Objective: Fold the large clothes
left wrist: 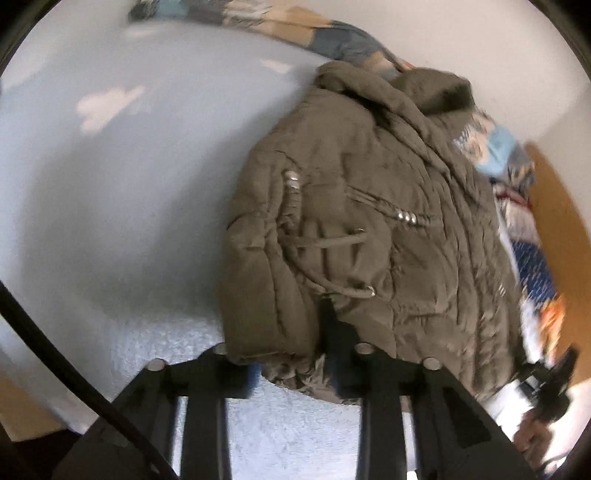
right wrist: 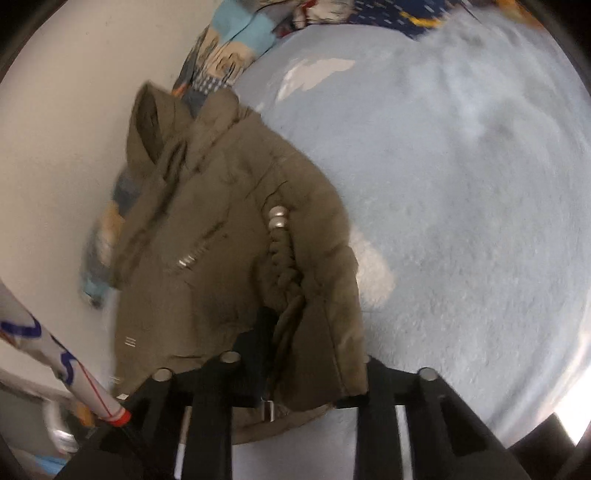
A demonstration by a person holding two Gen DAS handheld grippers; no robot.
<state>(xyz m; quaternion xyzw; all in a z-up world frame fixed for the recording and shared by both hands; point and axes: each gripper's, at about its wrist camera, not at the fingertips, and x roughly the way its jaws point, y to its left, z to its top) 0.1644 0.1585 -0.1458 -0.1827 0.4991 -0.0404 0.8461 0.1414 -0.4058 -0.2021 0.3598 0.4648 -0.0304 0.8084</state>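
Observation:
An olive-brown padded jacket (left wrist: 369, 221) with a hood and metal snaps lies on a pale blue fleece bed cover (left wrist: 129, 184). My left gripper (left wrist: 288, 354) is shut on the jacket's near hem, with cloth bunched between its fingers. The jacket also shows in the right wrist view (right wrist: 229, 240). My right gripper (right wrist: 306, 369) is shut on the jacket's near edge beside the braided cord (right wrist: 284, 266). The cloth hides both grippers' fingertips.
A patterned blanket (left wrist: 295, 26) lies along the white wall behind the jacket, and it shows in the right wrist view (right wrist: 229, 48). A wooden edge (left wrist: 554, 206) is at the right. The other hand-held gripper (left wrist: 550, 387) shows at lower right.

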